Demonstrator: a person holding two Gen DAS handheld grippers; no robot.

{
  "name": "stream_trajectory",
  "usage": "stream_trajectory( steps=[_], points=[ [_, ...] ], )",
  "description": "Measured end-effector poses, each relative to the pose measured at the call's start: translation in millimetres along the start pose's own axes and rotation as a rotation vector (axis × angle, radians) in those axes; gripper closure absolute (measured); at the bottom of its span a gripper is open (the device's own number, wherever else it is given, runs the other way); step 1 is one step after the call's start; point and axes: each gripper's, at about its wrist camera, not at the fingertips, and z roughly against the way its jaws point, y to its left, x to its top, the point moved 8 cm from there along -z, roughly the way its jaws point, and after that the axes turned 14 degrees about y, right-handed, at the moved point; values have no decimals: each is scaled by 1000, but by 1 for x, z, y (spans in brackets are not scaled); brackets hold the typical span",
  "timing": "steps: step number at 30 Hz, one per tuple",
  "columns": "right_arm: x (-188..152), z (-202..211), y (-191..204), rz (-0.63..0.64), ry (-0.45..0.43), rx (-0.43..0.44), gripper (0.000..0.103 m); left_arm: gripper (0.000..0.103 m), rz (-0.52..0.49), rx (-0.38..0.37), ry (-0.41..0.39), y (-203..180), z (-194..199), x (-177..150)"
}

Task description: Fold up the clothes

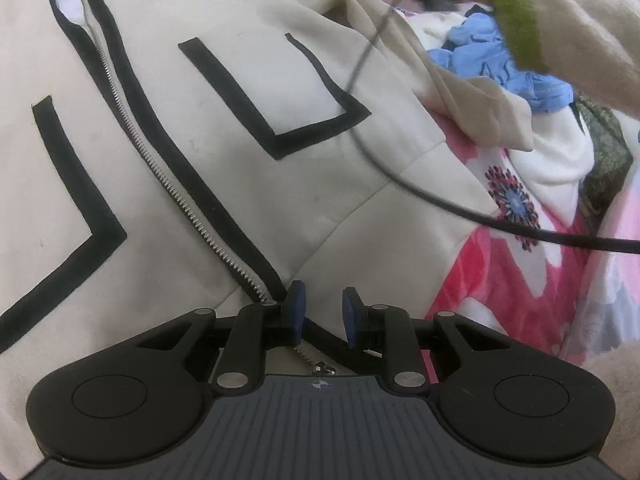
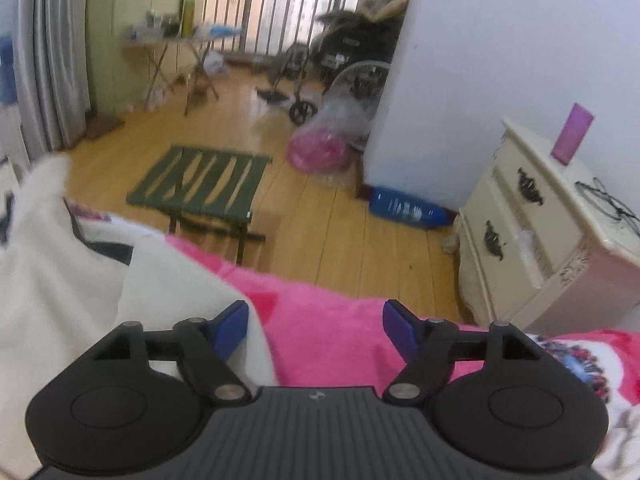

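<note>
Left gripper (image 1: pixel 323 312) narrowly parted over the hem of the cream jacket (image 1: pixel 224 120), pads (image 1: pixel 297 308) flanking the zipper (image 1: pixel 168 184); grip on cloth unclear. Right gripper (image 2: pixel 316 332) spread wide, empty, above the pink floral blanket (image 2: pixel 332 320). Beyond it: wooden floor (image 2: pixel 360 232), green folding stool (image 2: pixel 200 184); to its right, cream nightstand (image 2: pixel 540 232).

The jacket (image 1: pixel 200 140) lies spread on the bed (image 1: pixel 520 264) ahead of the left hand-held gripper (image 1: pixel 323 312); a stool (image 2: pixel 200 188) stands on the floor (image 2: pixel 340 236) beyond the right hand-held gripper (image 2: pixel 316 332), a nightstand (image 2: pixel 540 232) to its right.
</note>
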Motion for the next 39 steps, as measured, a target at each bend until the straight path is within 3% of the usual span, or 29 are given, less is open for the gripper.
stream_trajectory(
  steps=[2,7,10,13,17,19,23,28,29,30,31,34,37,39],
  points=[
    [2,23,-26,-72,-37,3,25,81,4,-10,-1,2,0,0],
    [-23,90,-109,-413,-109,69,26,81,0,-11,-3,2,1,0],
    [-63,142,-115,-413,-114,106,27,81,-4,-7,-4,2,3,0],
    [-116,185,-88,-263,-54,58,31,81,0,-5,-3,1,3,1],
    [-194,201,-46,-84,64,-47,38,81,19,-5,-1,0,3,1],
    [-227,194,-21,59,113,-109,42,81,26,0,1,-1,3,1],
    [-275,153,30,493,172,-273,42,81,18,27,2,-3,3,0],
    [-304,88,35,818,245,-402,45,81,6,55,7,-6,2,1],
    [-298,85,28,790,250,-395,51,81,4,58,10,-6,2,1],
    [-291,84,21,751,256,-383,80,81,2,60,12,-7,2,1],
    [-278,90,9,644,255,-348,95,81,1,61,14,-7,2,2],
    [-231,123,-33,200,216,-156,95,81,-4,54,13,-7,1,1],
    [-193,164,-93,-287,109,113,95,81,-4,42,15,-5,1,2],
    [-183,179,-132,-546,36,251,95,81,-3,35,16,-5,1,3]
  ],
)
